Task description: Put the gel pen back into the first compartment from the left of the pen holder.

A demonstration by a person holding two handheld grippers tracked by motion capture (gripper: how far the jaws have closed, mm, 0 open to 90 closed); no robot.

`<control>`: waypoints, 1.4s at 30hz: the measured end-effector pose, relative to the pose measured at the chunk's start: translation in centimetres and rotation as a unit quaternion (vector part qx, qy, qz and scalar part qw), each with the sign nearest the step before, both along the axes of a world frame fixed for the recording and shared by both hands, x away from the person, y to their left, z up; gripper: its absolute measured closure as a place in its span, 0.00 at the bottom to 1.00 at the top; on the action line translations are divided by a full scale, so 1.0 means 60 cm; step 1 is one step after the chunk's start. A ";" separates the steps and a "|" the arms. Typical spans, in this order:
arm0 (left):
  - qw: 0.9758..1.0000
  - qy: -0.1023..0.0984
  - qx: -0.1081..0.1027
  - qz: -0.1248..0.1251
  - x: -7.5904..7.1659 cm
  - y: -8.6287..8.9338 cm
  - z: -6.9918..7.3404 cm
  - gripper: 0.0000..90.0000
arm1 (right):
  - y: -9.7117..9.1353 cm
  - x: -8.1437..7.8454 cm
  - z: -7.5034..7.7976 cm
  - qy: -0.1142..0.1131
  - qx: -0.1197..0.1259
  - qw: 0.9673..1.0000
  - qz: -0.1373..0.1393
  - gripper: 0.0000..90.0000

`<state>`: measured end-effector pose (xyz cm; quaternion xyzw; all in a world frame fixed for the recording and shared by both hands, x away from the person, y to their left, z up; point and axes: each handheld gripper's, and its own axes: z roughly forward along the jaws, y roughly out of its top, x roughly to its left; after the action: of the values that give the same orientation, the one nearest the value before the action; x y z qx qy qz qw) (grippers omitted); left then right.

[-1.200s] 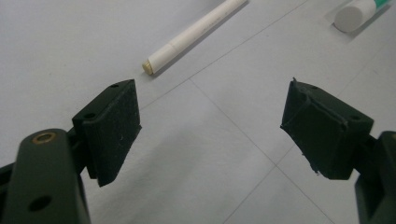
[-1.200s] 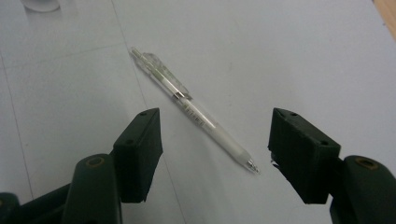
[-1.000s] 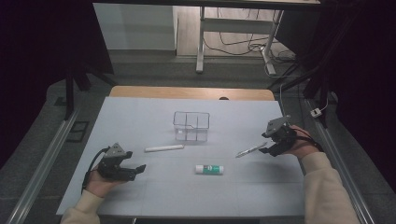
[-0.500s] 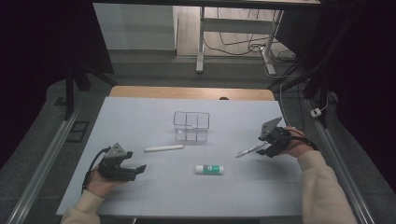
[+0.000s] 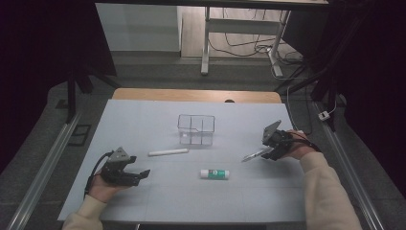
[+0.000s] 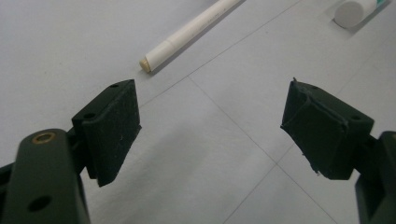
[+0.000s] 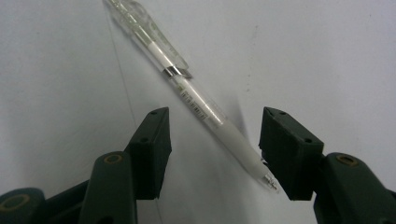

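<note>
Pen (image 7: 187, 88) near worktop (image 5: 143, 120) right edge: clear barrel, white grip, metal tip. Right gripper (image 7: 215, 149) jaws just closing around it, untouched.

On the bench (image 5: 143, 120), a divided box (image 5: 196, 128) stands at centre frame. A marker (image 5: 167, 152) lies just below and left of it; a glue stick (image 5: 214, 173) lies lower, near the middle. At right, a pen (image 5: 252, 154) lies on the bench between the fingers (image 7: 149, 149) of the right gripper (image 5: 264, 152). The left gripper (image 5: 136, 176) sits at lower left, well apart from the marker.
</note>
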<state>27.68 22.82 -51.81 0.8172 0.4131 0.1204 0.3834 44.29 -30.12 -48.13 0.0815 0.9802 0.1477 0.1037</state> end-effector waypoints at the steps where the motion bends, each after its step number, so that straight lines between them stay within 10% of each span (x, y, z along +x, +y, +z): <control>1: 1.000 0.000 0.000 -0.001 0.000 0.000 0.000 0.22 | 0.002 0.002 -0.001 -0.001 0.000 1.000 0.004 0.49; 20: 1.000 0.000 -0.004 0.000 -0.001 0.003 0.000 0.22 | 0.012 0.024 -0.011 0.057 -0.019 0.997 0.047 0.78; 29: 1.000 0.001 -0.006 0.001 -0.001 0.003 0.000 0.22 | 0.013 0.014 -0.010 0.047 -0.022 0.996 0.067 0.87; 42: 1.000 0.001 -0.006 0.001 0.000 0.004 0.000 0.22 | -0.001 0.002 0.020 0.025 0.064 0.997 0.028 0.88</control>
<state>27.68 23.06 -51.80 0.8145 0.4153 0.1178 0.3876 44.39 -30.16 -46.93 0.0643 0.9730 0.2107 0.0692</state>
